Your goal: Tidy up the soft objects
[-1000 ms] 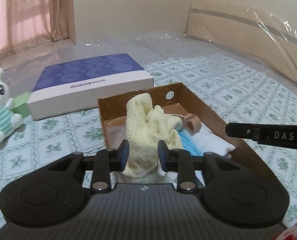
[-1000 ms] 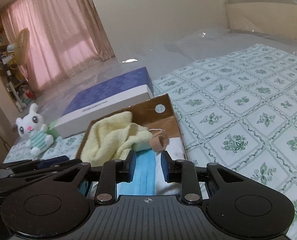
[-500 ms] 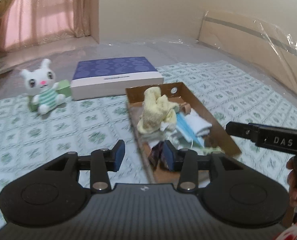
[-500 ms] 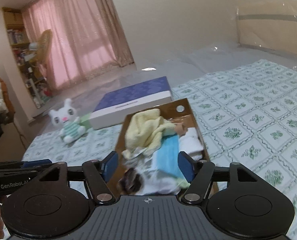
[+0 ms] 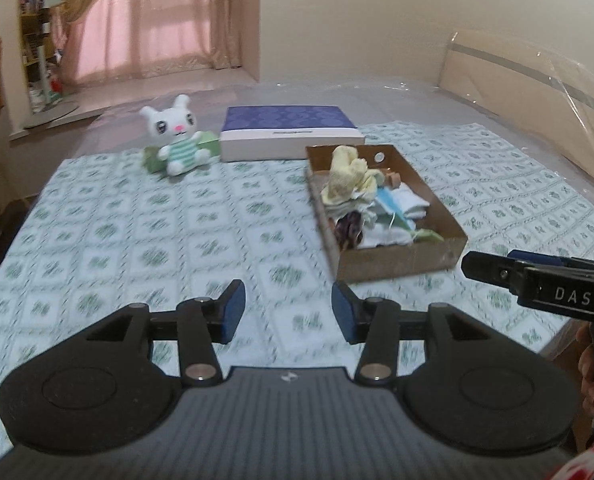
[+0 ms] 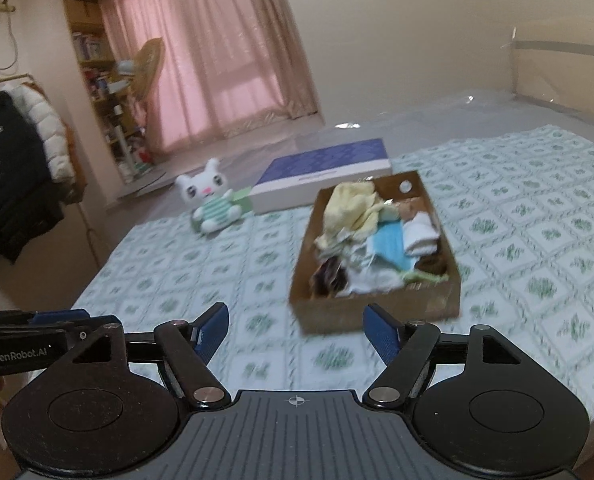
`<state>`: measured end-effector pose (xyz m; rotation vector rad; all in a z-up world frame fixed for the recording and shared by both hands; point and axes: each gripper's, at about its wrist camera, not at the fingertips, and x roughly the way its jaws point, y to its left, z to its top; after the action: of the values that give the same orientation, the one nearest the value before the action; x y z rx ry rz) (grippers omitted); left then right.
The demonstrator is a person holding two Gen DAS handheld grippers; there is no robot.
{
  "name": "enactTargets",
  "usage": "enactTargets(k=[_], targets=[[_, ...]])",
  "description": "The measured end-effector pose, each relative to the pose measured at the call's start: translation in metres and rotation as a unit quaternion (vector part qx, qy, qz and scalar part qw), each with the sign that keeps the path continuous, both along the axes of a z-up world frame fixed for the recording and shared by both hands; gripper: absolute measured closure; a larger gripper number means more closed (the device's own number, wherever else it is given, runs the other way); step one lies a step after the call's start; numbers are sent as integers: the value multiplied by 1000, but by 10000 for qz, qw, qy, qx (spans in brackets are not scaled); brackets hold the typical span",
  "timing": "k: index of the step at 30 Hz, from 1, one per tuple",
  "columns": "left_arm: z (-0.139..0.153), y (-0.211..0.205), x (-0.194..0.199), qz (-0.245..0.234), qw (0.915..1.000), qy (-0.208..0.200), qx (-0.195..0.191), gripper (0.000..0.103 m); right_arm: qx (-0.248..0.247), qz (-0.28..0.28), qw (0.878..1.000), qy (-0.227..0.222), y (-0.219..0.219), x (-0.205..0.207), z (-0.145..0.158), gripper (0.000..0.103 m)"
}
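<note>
— Tongs first. What's the state?

— My left gripper [image 5: 285, 312] is spread wide, nothing between the blue pads, hovering over the patterned bedspread [image 5: 145, 240]. My right gripper [image 6: 297, 332] is the same: jaws apart, nothing held, just short of the box's near wall.

— Where are the soft things?

— Piled in the brown cardboard box [image 5: 401, 258], which sits on the bedspread ahead and to the right of my left gripper. Yellow towel [image 5: 347, 174] heaped at the far end, blue face mask [image 6: 389, 246] in the middle, white folded cloth [image 6: 419, 234] beside it on the right, a dark crumpled item [image 5: 349, 230] near the front left corner. Small items are blurry, can't name the rest.

— Anything outside the box?

— White plush bunny [image 5: 175, 134] in a green striped shirt sits well apart to the left, leaning on a green block [image 5: 209, 144]. A flat purple-topped box [image 5: 289, 130] lies just behind the cardboard box.

— Grippers see each other?

— Yes, my right one's fingertip edges into the left view, and the reverse.
</note>
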<state>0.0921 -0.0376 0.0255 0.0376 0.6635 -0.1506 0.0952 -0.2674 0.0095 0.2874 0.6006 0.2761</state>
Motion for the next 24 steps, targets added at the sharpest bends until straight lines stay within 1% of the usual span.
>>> enactTargets(k=[6,12,18,24], targets=[[-6,14,-55,220,9997,30,-41,57,-10,243,9997,45,13,-41,-6,28],[-10,27,-96,444,9989,5,-127,56,-3,502,9985,205,32,-71,-14,28],[-17,41,-125,651,9978,-26,-147,54,-162,803,9964,232,51,-88,-19,28],[-25,53,-144,873,9961,-17,-148,52,-314,1134,9929,186,72,-101,-23,28]])
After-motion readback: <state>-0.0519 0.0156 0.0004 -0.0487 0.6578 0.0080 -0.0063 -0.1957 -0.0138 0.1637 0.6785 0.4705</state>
